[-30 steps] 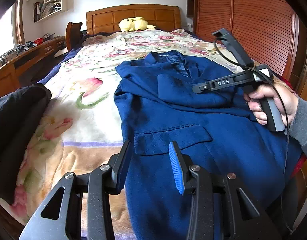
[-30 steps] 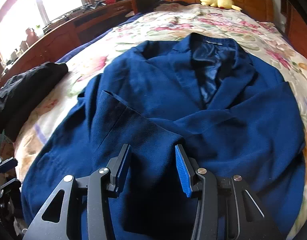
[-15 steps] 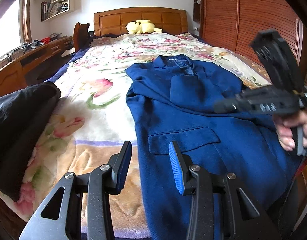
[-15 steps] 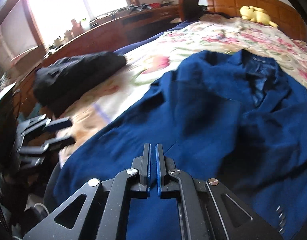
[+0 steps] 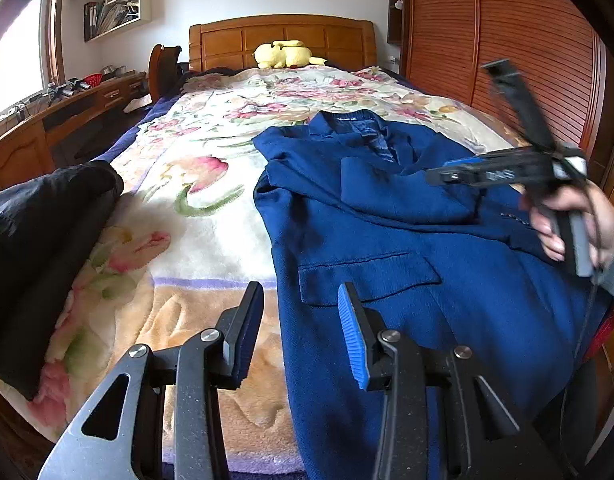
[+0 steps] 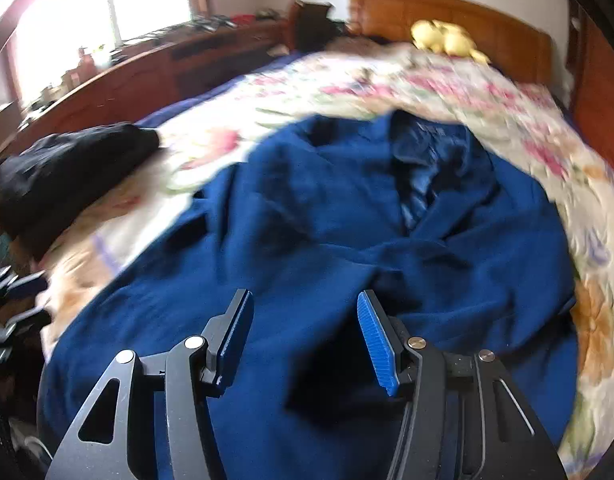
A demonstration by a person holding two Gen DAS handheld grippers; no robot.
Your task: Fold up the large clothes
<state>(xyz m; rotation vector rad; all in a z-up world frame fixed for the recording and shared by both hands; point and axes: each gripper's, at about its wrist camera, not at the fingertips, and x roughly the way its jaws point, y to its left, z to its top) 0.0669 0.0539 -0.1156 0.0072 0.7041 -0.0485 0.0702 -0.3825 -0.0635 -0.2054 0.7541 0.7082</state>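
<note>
A large navy blue jacket (image 5: 387,248) lies face up on the floral bedspread (image 5: 195,216), collar toward the headboard, both sleeves folded across its chest. It also shows, blurred, in the right wrist view (image 6: 327,248). My left gripper (image 5: 301,312) is open and empty, above the jacket's left hem edge near a flap pocket (image 5: 367,276). My right gripper (image 6: 305,332) is open and empty, above the jacket's lower front. In the left wrist view the right gripper (image 5: 439,176) is held in a hand above the jacket's right side.
A folded black garment (image 5: 39,248) lies on the bed's near left corner. A yellow plush toy (image 5: 285,54) rests at the wooden headboard (image 5: 283,36). A wooden desk (image 5: 47,120) runs along the left and a slatted wardrobe (image 5: 507,40) stands on the right.
My right gripper shut half a second ago and has opened again while swinging over the jacket. My left gripper stayed open and pulled back slightly left.
</note>
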